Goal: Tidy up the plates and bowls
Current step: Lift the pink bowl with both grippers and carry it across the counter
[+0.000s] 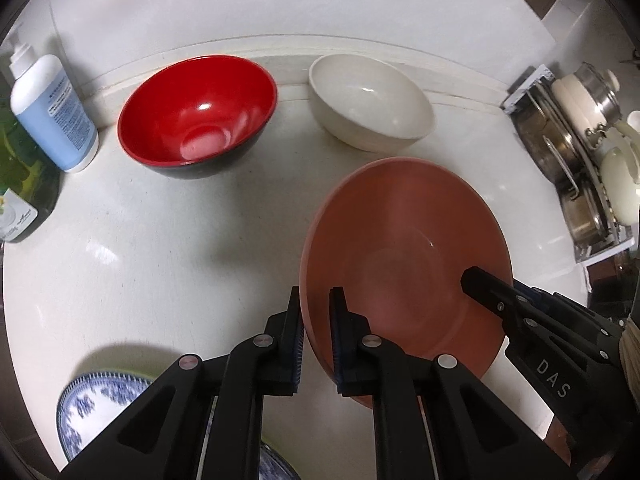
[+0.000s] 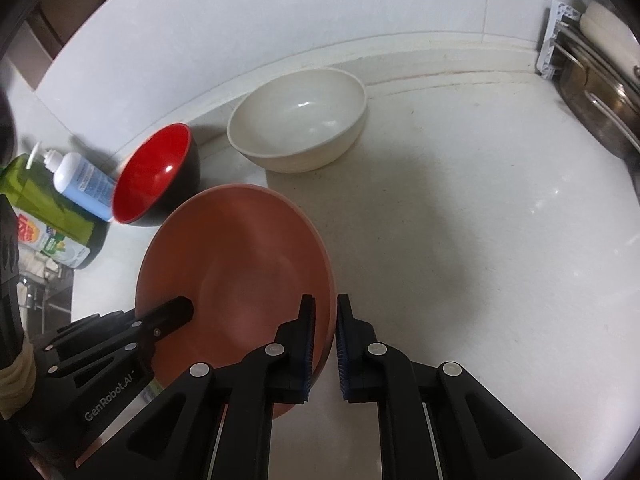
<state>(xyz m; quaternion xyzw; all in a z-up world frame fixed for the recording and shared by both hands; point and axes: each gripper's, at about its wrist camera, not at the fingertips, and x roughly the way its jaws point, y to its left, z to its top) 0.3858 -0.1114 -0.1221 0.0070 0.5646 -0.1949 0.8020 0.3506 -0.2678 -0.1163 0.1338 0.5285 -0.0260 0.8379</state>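
Both grippers hold a terracotta plate [image 1: 404, 248] above the white counter. My left gripper [image 1: 318, 320] is shut on its left rim, one finger inside and one outside. My right gripper [image 2: 325, 328] is shut on its right rim; it also shows in the left wrist view [image 1: 486, 286]. The plate also shows in the right wrist view [image 2: 236, 264]. A red bowl with a black outside [image 1: 198, 114] and a cream bowl [image 1: 370, 102] stand at the back by the wall. A blue-patterned plate [image 1: 100, 400] lies at the front left, partly hidden by my left gripper.
A blue and white pump bottle [image 1: 50, 108] and a green bottle [image 1: 20, 184] stand at the left. A rack with metal pots and lids [image 1: 580, 152] stands at the right. The white wall [image 1: 300, 0] runs behind the bowls.
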